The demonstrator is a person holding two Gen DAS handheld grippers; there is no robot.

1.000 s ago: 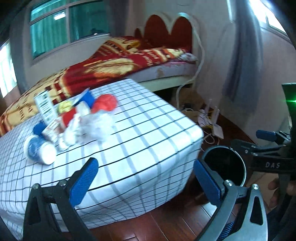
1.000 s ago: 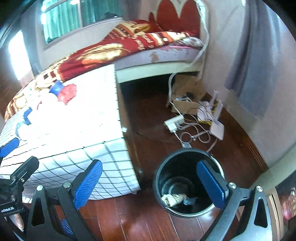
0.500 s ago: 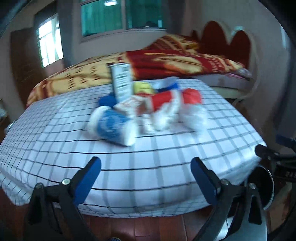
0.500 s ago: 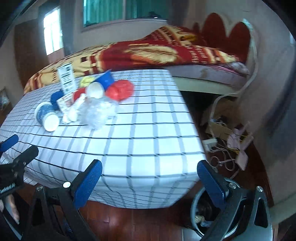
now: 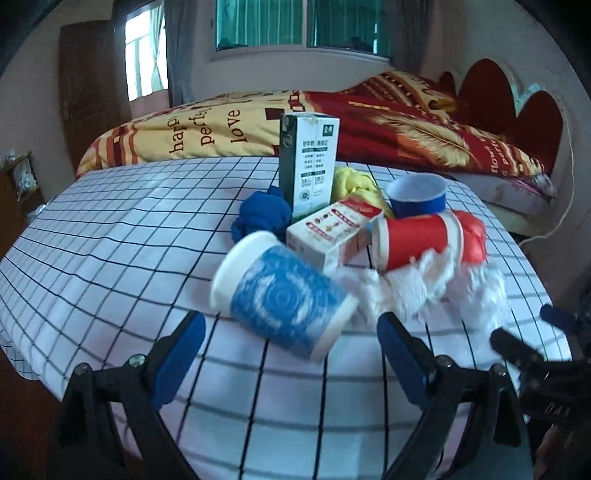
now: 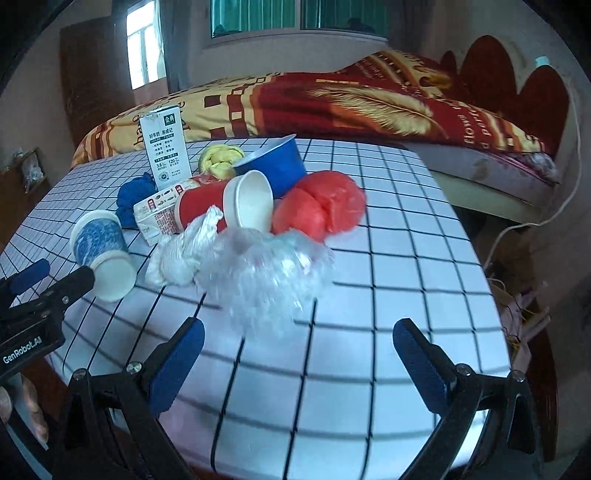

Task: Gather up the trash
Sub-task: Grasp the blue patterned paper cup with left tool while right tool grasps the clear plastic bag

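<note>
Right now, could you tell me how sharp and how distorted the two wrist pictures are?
Left wrist: the blue patterned cup and white tissue are smeared by motion, and the grid cloth bows. Right wrist: the clear plastic bag is blurred; the window glares.

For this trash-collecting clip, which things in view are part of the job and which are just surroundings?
Part of the job:
- blue-patterned paper cup, on its side
- red paper cup, on its side
- blue cup
- upright milk carton
- small snack box
- clear plastic bag
- red plastic bag

Just surroundings:
- checked tablecloth
- bed
- window
</note>
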